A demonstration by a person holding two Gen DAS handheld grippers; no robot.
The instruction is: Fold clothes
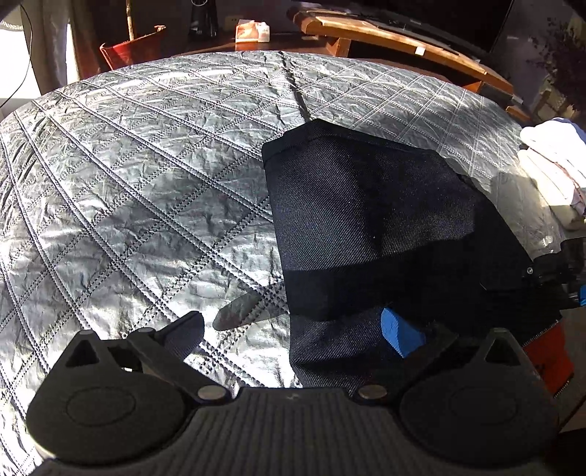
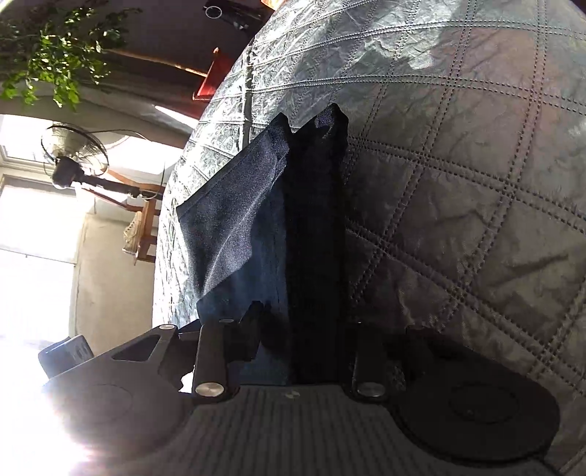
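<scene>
A dark navy garment (image 1: 366,219) lies folded on the silver quilted cover (image 1: 146,183), right of centre in the left wrist view. My left gripper (image 1: 296,329) is open; its left finger (image 1: 183,326) is over the bare cover and its blue-padded right finger (image 1: 399,333) rests on the garment's near edge. In the right wrist view the garment (image 2: 293,219) is lifted and hangs between the fingers of my right gripper (image 2: 304,340), which is shut on it. The right gripper's body also shows at the right edge of the left wrist view (image 1: 549,267).
A stack of folded white clothes (image 1: 549,164) sits at the cover's right edge. A red bin (image 1: 132,47), a wooden bench (image 1: 403,33) and a tissue box (image 1: 252,31) stand beyond the far edge. A fan (image 2: 73,153) and a plant (image 2: 58,55) stand off the cover.
</scene>
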